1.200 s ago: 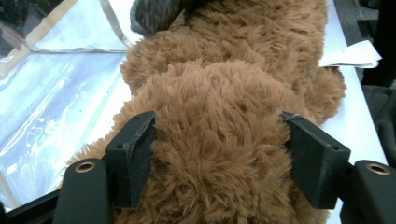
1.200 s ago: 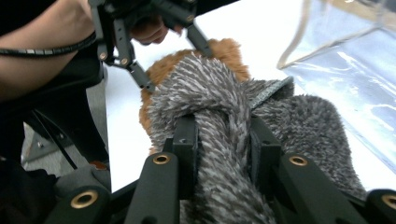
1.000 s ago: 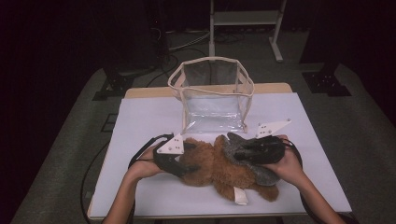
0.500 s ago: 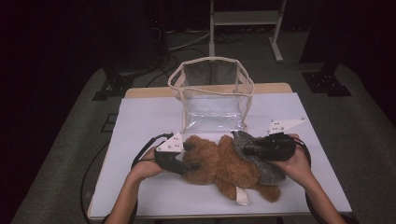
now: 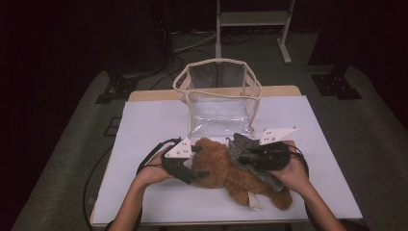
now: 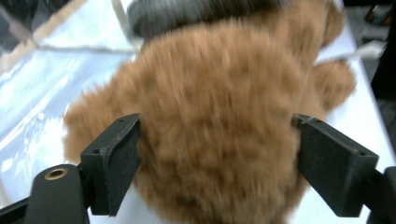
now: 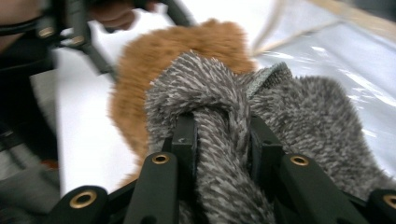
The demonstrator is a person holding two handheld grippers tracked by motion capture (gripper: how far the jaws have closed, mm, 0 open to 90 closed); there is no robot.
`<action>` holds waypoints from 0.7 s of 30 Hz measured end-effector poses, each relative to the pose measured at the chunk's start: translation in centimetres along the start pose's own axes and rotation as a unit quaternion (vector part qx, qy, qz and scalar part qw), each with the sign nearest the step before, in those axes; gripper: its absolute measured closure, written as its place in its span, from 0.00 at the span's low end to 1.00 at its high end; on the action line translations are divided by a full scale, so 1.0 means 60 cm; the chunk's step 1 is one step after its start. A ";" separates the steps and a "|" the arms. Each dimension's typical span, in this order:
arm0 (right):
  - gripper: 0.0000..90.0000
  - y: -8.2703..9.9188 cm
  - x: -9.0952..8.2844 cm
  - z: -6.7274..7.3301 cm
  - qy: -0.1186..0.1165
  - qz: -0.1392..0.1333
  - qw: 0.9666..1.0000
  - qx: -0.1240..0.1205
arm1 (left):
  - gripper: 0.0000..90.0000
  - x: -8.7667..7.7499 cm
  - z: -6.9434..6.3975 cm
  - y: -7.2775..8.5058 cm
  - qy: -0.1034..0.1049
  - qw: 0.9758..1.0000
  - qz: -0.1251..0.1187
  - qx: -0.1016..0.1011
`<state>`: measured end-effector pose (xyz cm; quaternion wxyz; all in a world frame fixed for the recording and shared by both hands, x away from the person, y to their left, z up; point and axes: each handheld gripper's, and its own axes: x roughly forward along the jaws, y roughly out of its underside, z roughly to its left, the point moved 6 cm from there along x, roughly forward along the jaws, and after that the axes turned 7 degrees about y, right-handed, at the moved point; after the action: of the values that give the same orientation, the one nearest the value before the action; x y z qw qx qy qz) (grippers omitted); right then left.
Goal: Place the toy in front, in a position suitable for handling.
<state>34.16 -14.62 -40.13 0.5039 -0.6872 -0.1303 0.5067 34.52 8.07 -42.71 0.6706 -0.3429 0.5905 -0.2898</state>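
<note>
Right now a fluffy brown plush teddy bear (image 5: 231, 175) lies on its side on the white-covered worktop (image 5: 144, 125), just in front of a clear plastic tote bag with cream fabric trim (image 5: 219, 96) that stands upright and open-topped behind it. Draped over the bear's upper side is a shaggy grey knitted garment (image 5: 250, 161), its far end close to the bag's front wall. At the end of the bear nearest the worktop's left edge, the left tool (image 6: 217, 154) has its two black jaws spread to either side of the brown fur; the jaws have just been opening, the bear's rounded body sits between them, and the pads look barely against the pile rather than squeezing it. On the bear's other side, the right tool (image 7: 219, 135) is clenched on a bunched fold of the grey garment, the fabric pinched tight between its narrow jaws. Each tool is held in a hand (image 5: 154, 173) reaching in from the worktop's near edge.
</note>
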 end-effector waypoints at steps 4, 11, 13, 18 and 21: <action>0.75 0.009 -0.011 -0.023 0.013 -0.001 1.000 0.021 | 0.27 0.003 0.000 0.006 0.011 1.000 -0.011 -0.003; 0.76 -0.017 -0.019 0.031 -0.031 -0.019 0.999 -0.004 | 0.36 0.009 -0.001 -0.001 0.001 1.000 -0.011 -0.007; 0.76 -0.024 -0.019 0.056 -0.043 -0.018 0.999 -0.019 | 0.36 0.010 0.000 -0.002 -0.002 1.000 -0.011 -0.006; 0.75 -0.012 -0.008 0.062 -0.021 0.006 0.999 -0.031 | 0.36 0.010 -0.003 -0.003 -0.001 1.000 -0.011 -0.011; 0.76 -0.005 -0.004 0.041 -0.020 0.011 1.000 -0.003 | 0.34 0.007 -0.005 -0.002 0.013 1.000 -0.014 -0.013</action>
<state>32.10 -13.25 -39.73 0.4940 -0.6794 -0.1344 0.5256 34.26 7.65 -42.85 0.6544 -0.3555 0.5981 -0.2960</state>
